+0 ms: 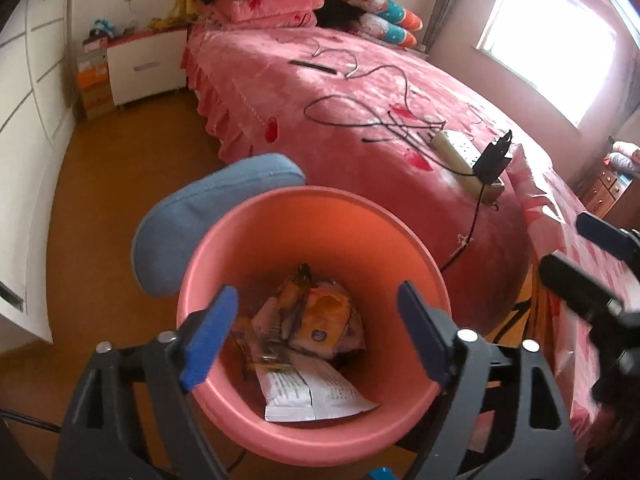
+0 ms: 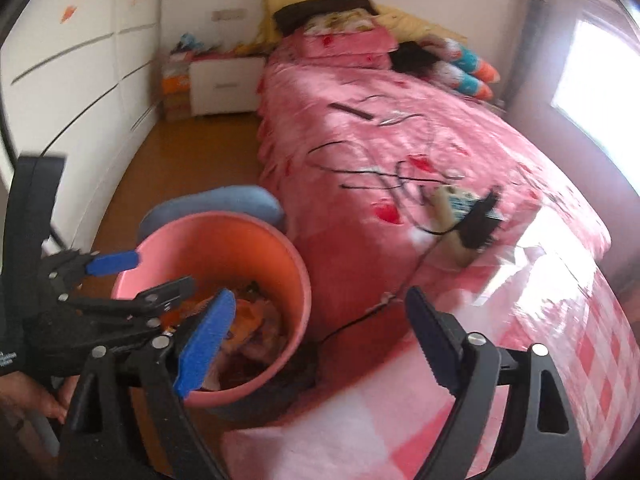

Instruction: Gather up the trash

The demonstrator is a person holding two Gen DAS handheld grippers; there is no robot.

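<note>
The left gripper (image 1: 316, 332) hung directly over the pink bin (image 1: 312, 444) at the lower centre of the left wrist view, its jaws spread wide and holding nothing. Inside the bin lay the trash (image 1: 312, 332): crumpled orange and yellow snack wrappers with a white printed packet (image 1: 316, 394) nearest the camera. The bin stood on the floor just beside the bed (image 1: 360, 80), with a blue cushion (image 1: 192, 216) touching its far left side.

In the right wrist view the right gripper (image 2: 320, 336) was also wide apart and empty, pointing from the lower centre toward the bed's near edge, where a checked pink cover (image 2: 560, 360) filled the lower right. That view was blurred, so no loose litter could be made out on the bedding; only cables (image 1: 360, 116) and a power strip (image 1: 460, 152) showed in the middle right.

Wrappers of this kind were probably very light, thin and slippery, crushing rather than resisting. A pinch on a folded or crumpled ridge would likely hold better than on a flat glossy face, and a firm close would do no harm.
</note>
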